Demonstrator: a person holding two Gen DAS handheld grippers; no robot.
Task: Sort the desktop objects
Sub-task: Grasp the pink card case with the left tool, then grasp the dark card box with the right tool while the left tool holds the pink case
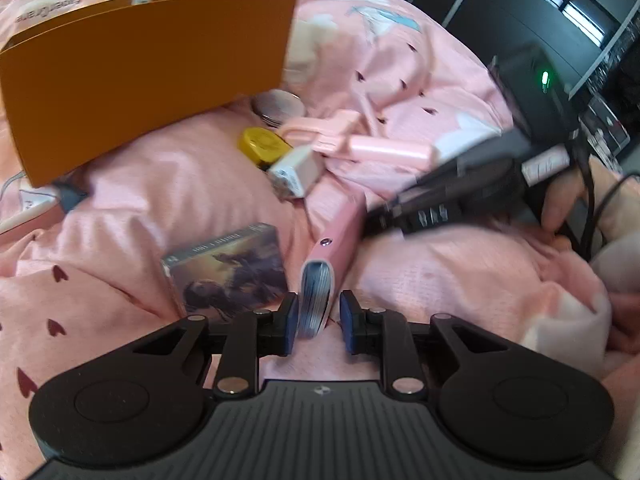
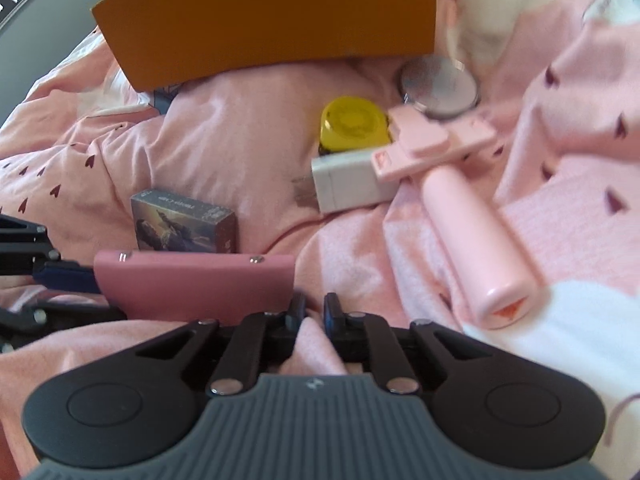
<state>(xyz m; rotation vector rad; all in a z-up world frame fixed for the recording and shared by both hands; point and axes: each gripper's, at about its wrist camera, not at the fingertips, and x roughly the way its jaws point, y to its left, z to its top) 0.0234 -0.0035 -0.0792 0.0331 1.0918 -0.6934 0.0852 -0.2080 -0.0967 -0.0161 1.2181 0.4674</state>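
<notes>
A pink notebook [image 1: 334, 240] stands on its edge on a bed covered by a pink quilt [image 1: 200, 184] with small dark hearts. The left gripper [image 1: 319, 322] has its blue-padded fingers [image 1: 292, 320] on either side of the notebook's near end; the left pad looks to be against the cover, while a narrow gap shows at the right pad, so a firm clamp cannot be told from this view. The right gripper [image 2: 313, 316] sits at the notebook's [image 2: 196, 284] other end, its fingers [image 2: 298, 312] drawn close together, with a fold of the quilt [image 2: 312, 344] bunched up between them and the notebook's corner just beside the left finger; whether that corner is pinched is not clear. In the left wrist view the right gripper [image 1: 384, 220] reaches the far end of the notebook from the right side. Just beside the notebook lies a small card box [image 1: 232, 272] with a dark picture on it. Farther back are a white charger [image 1: 294, 172], a yellow round tin [image 1: 264, 144] touching it, a pink selfie stick [image 2: 472, 216] lying across them, and a round silver compact [image 2: 438, 86]. An orange box [image 1: 148, 68] stands behind them all.
</notes>
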